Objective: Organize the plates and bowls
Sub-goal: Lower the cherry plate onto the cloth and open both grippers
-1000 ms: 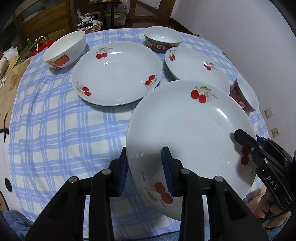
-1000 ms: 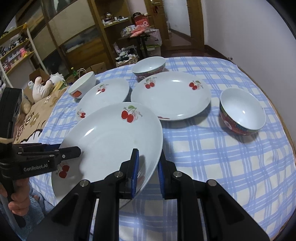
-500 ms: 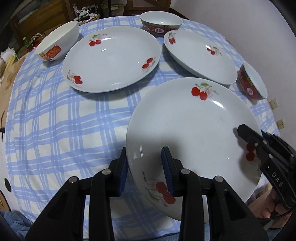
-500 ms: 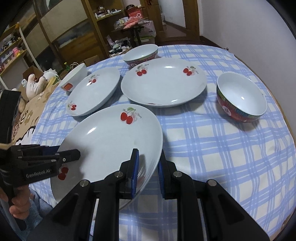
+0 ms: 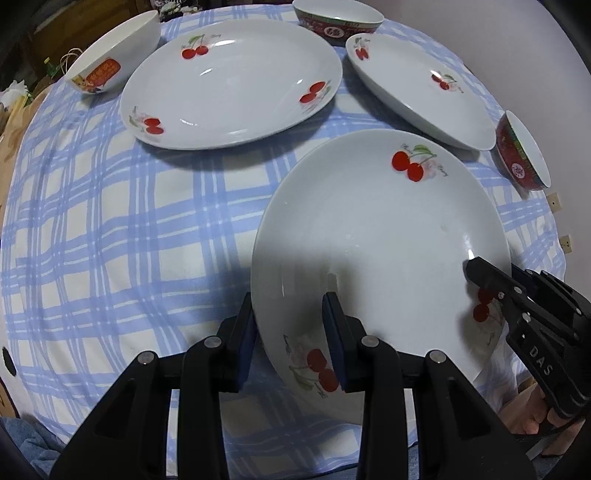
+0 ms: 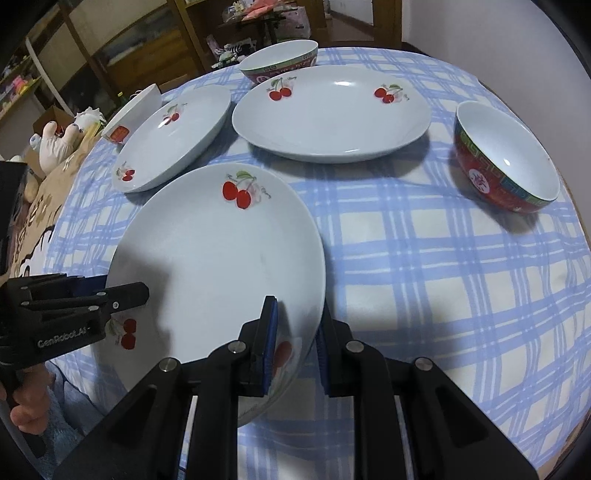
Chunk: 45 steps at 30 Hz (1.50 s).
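A large white plate with red cherries (image 5: pixel 380 229) (image 6: pixel 214 251) hangs tilted just above the blue checked tablecloth (image 5: pixel 110 240), held at two sides. My left gripper (image 5: pixel 289 301) is shut on its near rim. My right gripper (image 6: pixel 298 304) is shut on the opposite rim, one pad above and one below. Each gripper also shows in the other's view: the right gripper (image 5: pixel 517 295) at the plate's right edge, the left gripper (image 6: pixel 92 302) at its left edge. Two more cherry plates (image 5: pixel 229 81) (image 5: pixel 417 92) lie on the table beyond.
A white bowl with a red label (image 5: pixel 114 55) stands at the far left, a red-rimmed bowl (image 5: pixel 338 18) at the back, another red bowl (image 6: pixel 506 155) at the right. Bare cloth (image 6: pixel 443 277) lies right of the held plate. A person's hand (image 6: pixel 26 406) grips the left handle.
Both grippers have sunk toward the table with the plate between them. The tablecloth and the other dishes now look closer. Neither grip has changed.
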Available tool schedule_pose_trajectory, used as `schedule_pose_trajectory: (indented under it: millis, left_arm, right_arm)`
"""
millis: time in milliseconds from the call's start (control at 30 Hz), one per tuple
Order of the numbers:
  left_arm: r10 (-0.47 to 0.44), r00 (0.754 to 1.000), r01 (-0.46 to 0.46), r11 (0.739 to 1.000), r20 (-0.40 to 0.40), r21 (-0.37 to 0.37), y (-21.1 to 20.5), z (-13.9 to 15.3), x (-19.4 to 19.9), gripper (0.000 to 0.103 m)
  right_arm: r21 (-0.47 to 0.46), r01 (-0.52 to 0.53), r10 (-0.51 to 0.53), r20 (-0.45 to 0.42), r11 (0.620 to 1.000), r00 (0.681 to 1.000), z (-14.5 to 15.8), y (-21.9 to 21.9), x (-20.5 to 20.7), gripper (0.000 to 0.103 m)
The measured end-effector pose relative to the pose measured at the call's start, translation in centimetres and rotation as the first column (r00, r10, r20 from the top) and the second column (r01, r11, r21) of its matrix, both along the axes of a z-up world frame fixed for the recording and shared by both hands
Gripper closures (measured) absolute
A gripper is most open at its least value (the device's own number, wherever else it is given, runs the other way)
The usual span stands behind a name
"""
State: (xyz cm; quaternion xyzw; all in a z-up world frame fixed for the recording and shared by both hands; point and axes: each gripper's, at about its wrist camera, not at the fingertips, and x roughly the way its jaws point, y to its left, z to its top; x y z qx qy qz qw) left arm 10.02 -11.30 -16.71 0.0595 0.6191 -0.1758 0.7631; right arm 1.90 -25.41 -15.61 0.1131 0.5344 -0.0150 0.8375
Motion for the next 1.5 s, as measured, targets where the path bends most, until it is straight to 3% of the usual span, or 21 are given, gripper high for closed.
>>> schedule_pose_trajectory:
  millis: [367,1133,1500]
  left_arm:
    - [-0.017,1.000,0.017,1.000,-0.009,-0.004,1.5,0.2,-0.7,0.070]
    - [-0.035,0.999,0.035,0.999,0.000,0.019,0.1,0.0,-0.4,0.070]
    - [-0.017,0.997,0.014,0.999,0.071,0.048,1.0,1.3,-0.7,0.068]
  right_arm:
    - [0.022,0.018,-0.018,-0.010,1.000,1.000,-0.3,-0.2,0.1,0.082]
    - [0.000,0.016,-0.016,-0.012,1.000,1.000,-0.3,0.2,0.2,0.081]
    - [0.003,0.029,-0.028,-0.005,1.000,1.000,-0.1,0.1,0.0,0.080]
